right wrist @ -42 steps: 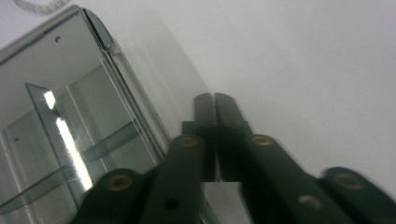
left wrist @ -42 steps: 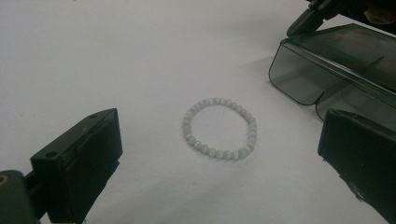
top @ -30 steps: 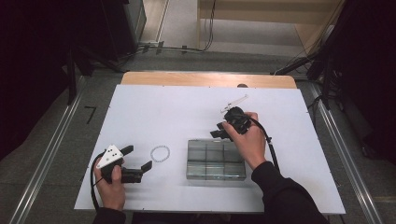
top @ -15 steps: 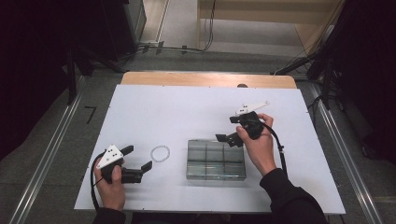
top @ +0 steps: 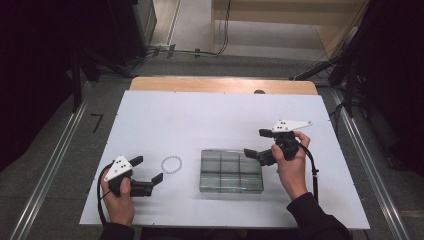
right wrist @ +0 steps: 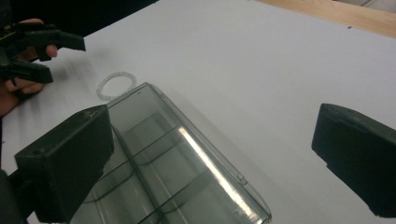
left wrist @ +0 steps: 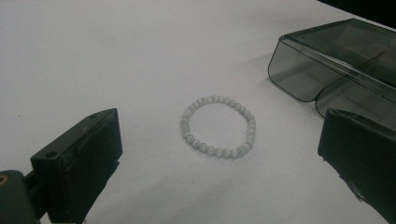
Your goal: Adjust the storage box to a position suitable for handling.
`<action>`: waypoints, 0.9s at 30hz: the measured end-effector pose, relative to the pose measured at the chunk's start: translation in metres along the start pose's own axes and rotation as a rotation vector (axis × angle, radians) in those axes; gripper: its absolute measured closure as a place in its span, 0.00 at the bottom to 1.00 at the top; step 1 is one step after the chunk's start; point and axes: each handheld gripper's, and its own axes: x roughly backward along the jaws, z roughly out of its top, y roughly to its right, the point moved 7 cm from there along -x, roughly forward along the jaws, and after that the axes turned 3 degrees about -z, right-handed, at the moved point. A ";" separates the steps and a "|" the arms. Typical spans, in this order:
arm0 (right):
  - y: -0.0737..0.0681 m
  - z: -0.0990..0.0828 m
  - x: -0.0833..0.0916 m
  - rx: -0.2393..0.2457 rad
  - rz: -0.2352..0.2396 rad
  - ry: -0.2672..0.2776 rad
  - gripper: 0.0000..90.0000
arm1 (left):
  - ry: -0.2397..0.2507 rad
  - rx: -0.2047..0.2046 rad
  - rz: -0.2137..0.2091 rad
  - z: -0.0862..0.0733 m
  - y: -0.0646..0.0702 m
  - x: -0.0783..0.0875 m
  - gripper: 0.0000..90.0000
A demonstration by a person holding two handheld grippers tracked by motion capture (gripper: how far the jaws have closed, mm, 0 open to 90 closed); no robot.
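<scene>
On my white table (top: 200, 120): one pale bead bracelet (top: 171, 164) lying loose just left of the shut clear compartment box (top: 231, 171), my left gripper (top: 150, 171) gaping toward it, my right gripper (top: 257, 144) gaping beside the box—pickup likely pending, needing a careful close on the beads.

high view overhead, faces forward-down; both gripper views low, close — share bracelet (left wrist: 218, 126), box (right wrist: 177, 163).

both grippers black: left gripper (top: 147, 170), right gripper (top: 259, 142), blocky square-tipped jaws, white three-cornered plate on top, black cable trailing off each; person wears dark long sleeves
</scene>
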 end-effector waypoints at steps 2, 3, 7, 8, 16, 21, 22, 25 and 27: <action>-0.001 -0.004 0.004 0.012 -0.006 0.008 0.00 | -0.001 -0.001 0.000 0.000 0.000 0.000 0.00; -0.002 -0.006 0.006 0.014 -0.008 0.014 0.00 | -0.002 -0.002 0.001 0.000 0.000 0.000 0.00; -0.005 -0.013 0.014 0.031 -0.013 0.037 0.00 | -0.002 -0.003 0.002 0.000 0.000 0.000 0.00; -0.006 -0.015 0.016 0.031 -0.017 0.039 0.00 | -0.003 -0.002 0.002 0.000 0.000 0.000 0.00; -0.010 -0.031 0.028 0.017 -0.021 0.070 0.00 | -0.005 -0.009 0.004 0.000 0.001 0.000 0.00; -0.010 -0.042 0.035 0.005 -0.024 0.092 0.00 | -0.009 -0.015 0.006 -0.001 0.001 -0.001 0.00; -0.009 -0.044 0.036 0.008 -0.026 0.093 0.00 | -0.010 -0.015 0.006 -0.001 0.001 -0.001 0.00; -0.009 -0.047 0.041 0.008 -0.028 0.103 0.00 | -0.014 -0.018 0.005 -0.001 0.001 -0.001 0.00; -0.010 -0.048 0.045 0.010 -0.029 0.114 0.00 | -0.014 -0.018 0.005 -0.001 0.002 -0.001 0.00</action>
